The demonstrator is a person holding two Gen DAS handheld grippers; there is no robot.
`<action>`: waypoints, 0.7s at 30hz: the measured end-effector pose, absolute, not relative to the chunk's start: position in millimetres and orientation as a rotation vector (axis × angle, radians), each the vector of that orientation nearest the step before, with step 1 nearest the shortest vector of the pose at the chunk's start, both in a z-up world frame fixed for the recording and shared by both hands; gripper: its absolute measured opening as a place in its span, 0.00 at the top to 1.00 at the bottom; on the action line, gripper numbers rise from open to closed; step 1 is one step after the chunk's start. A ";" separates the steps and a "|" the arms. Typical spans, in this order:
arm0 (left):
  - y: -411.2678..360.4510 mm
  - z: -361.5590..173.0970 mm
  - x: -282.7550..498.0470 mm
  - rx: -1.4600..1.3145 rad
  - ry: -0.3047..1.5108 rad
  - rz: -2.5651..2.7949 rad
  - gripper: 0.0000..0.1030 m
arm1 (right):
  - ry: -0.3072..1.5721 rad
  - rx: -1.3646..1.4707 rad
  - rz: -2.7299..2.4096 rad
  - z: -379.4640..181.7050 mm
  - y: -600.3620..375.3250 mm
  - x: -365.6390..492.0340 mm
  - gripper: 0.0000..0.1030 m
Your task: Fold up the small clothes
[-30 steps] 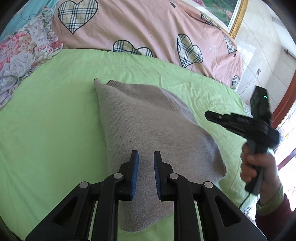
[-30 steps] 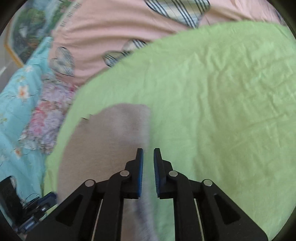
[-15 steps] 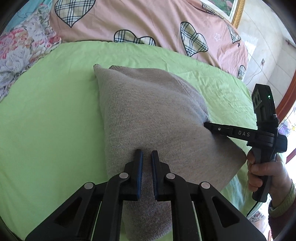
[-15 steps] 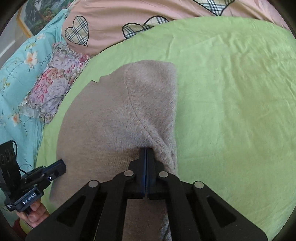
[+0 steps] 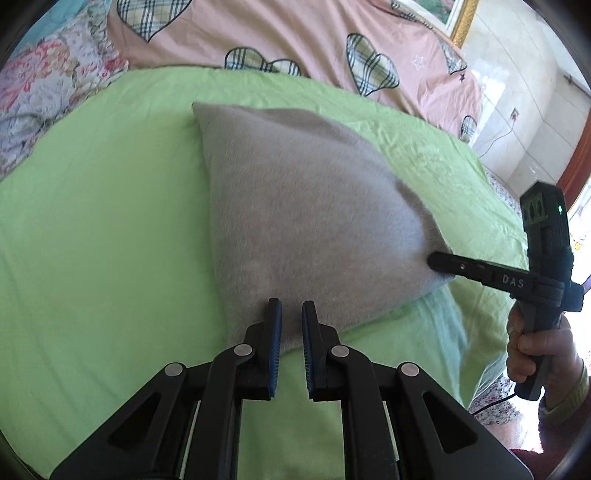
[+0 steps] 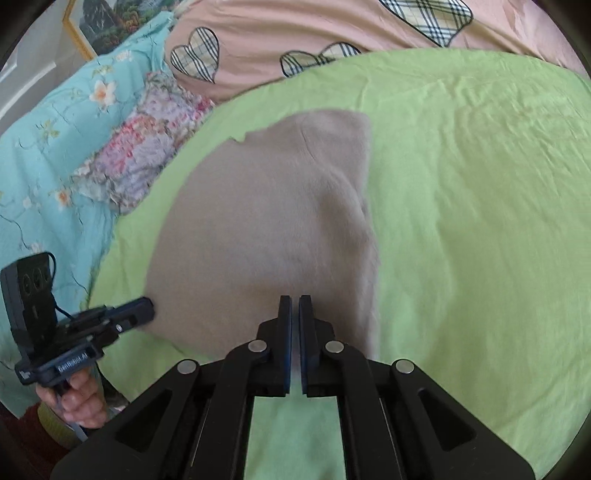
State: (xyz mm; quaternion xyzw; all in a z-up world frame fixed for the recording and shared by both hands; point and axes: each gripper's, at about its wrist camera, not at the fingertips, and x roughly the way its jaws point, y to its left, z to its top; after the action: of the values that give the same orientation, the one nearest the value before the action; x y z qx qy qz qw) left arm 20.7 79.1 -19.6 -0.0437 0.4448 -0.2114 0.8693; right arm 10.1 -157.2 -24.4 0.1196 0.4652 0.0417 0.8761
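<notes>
Grey knit garment [image 5: 306, 221] on the green sheet [image 5: 92, 240] of the bed, soft and fuzzy, roughly triangular, near edge raised. Left tongs [image 5: 291, 325] slightly apart at its near edge with knit between the blue ribbed pads [image 5: 275, 347]; cannot tell if gripping. Right tongs [image 6: 294, 317] nearly closed, pinching the right corner of the garment. Pink quilt [image 5: 277, 33] with plaid hearts behind, floral pillow [image 6: 144, 147] at the side.

I count: grey knit garment [image 5: 306, 218] ×1 | my grippers ×2, left [image 5: 291, 314], right [image 6: 294, 308] | green sheet [image 5: 92, 229] ×1 | pink heart-print quilt [image 5: 280, 33] ×1 | floral pillow [image 6: 144, 147] ×1 | framed picture [image 6: 107, 26] ×1
</notes>
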 end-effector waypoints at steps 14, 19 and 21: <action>67.6 -28.4 9.6 -0.023 0.906 -0.379 0.90 | 0.936 0.308 0.052 -41.4 -168.2 -5.5 0.99; 74.1 -23.9 2.0 -0.042 0.916 -0.375 0.90 | 0.935 0.318 0.039 -37.0 -166.8 -13.2 0.99; 77.2 -22.2 -2.5 -0.046 0.925 -0.369 0.90 | 0.935 0.299 0.031 -32.5 -161.1 -20.7 0.96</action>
State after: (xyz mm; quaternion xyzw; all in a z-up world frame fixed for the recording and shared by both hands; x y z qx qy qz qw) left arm -2.5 77.2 -22.2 -0.0219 0.4437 -0.1768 0.8783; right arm -20.7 -161.1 -32.5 0.1435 0.4489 0.0147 0.8818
